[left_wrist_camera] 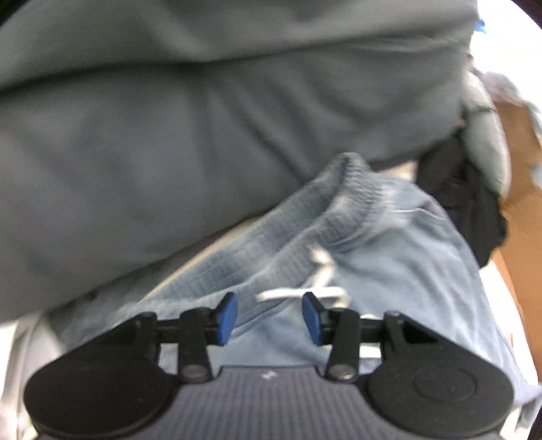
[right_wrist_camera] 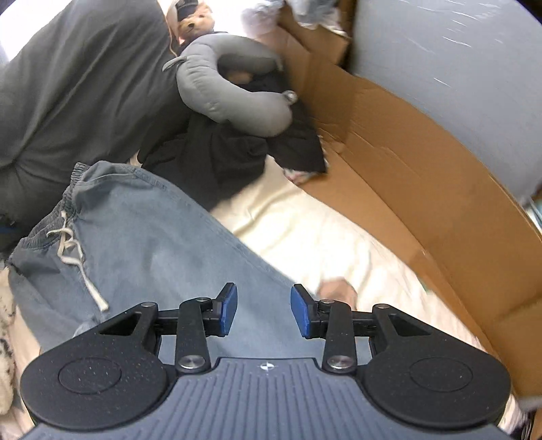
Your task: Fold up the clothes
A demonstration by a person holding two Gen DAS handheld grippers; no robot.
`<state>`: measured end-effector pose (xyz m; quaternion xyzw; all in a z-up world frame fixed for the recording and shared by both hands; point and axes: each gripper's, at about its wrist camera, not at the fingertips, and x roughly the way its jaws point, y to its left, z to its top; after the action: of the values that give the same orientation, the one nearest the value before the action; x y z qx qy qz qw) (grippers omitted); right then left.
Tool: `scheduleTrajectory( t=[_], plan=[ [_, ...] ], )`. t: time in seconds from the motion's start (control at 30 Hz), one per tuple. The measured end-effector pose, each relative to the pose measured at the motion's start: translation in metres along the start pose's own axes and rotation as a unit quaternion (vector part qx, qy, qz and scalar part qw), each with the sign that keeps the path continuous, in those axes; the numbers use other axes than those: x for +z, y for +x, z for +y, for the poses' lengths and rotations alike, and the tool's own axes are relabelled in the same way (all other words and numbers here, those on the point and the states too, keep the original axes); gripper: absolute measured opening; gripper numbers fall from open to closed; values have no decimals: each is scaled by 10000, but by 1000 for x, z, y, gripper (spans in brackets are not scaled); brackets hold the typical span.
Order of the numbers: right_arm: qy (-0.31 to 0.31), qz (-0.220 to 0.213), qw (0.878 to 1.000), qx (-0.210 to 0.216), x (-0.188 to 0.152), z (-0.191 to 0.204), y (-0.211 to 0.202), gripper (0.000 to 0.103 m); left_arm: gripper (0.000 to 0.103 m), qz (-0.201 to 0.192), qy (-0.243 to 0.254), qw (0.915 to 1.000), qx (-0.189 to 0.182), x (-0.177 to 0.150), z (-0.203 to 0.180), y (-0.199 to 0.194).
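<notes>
Light blue pants point(right_wrist_camera: 152, 243) with an elastic waistband and a white drawstring point(right_wrist_camera: 73, 250) lie on a cream sheet point(right_wrist_camera: 305, 230). In the left wrist view the pants point(left_wrist_camera: 372, 257) fill the lower right, their drawstring point(left_wrist_camera: 318, 270) just beyond the fingertips. My left gripper point(left_wrist_camera: 270, 318) is open and empty, low over the waistband area. My right gripper point(right_wrist_camera: 263, 313) is open and empty, over the pants' leg near its right edge.
A large grey pillow point(left_wrist_camera: 186, 135) lies behind the pants, also in the right wrist view point(right_wrist_camera: 78, 84). A grey neck pillow point(right_wrist_camera: 230, 91) rests on dark clothing point(right_wrist_camera: 216, 155). A cardboard box wall point(right_wrist_camera: 423, 176) runs along the right. A teddy bear point(right_wrist_camera: 194, 23) sits at the back.
</notes>
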<state>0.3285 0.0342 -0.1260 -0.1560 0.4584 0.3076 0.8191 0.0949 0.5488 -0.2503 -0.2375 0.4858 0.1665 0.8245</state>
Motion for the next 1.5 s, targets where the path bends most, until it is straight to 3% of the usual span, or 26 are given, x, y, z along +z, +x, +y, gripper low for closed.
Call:
scheduleTrajectory(
  t=[0.33,0.43,0.5,0.7,0.8,0.9,0.93,0.97,1.03,1.07,1.13,1.2,1.4,1.5],
  plan=[
    [769,-335,9965,-37,-83,-41,-42,42,47,-440,1061,9930,-276,26,-56,47],
    [1130,-413,9927,-120,-113,-53,-48,42,68,-618,1526,9861,-244,29,-70,54],
    [1270,-411,9910,-117,-131,-56,-49,42,68,-596,1706,9832,-270,30,-76,62],
    [1500,-253,9879,-291,-182,-64,-43,42,68,-464,1459,9878,-281,35,-75,89],
    [1601,-135,9865,-333,-198,-66,-36,42,62,-403,1449,9884,-229,35,-79,100],
    [1748,-45,9841,-307,-211,-69,-30,42,54,-391,1644,9856,61,34,-88,106],
    [1783,-26,9836,-287,-213,-69,-28,42,28,-406,1714,9841,215,33,-91,108],
    [1819,-6,9830,-266,-216,-70,-26,42,18,-423,1742,9829,425,35,-92,109],
    [1867,30,9820,-274,-220,-71,-24,42,14,-388,1532,9864,443,40,-88,110],
    [1890,47,9816,-280,-221,-72,-23,42,7,-395,1490,9868,487,42,-87,110],
    [1935,83,9806,-293,-225,-73,-21,42,0,-506,1522,9842,744,45,-87,108],
    [1981,119,9796,-306,-229,-74,-19,42,0,-550,1380,9856,804,50,-82,107],
    [2144,190,9758,-394,-239,-81,-20,42,0,-562,1180,9901,505,49,-78,96],
    [2266,174,9727,-464,-243,-87,-24,42,6,-586,1042,9914,528,48,-77,89]
  ],
)
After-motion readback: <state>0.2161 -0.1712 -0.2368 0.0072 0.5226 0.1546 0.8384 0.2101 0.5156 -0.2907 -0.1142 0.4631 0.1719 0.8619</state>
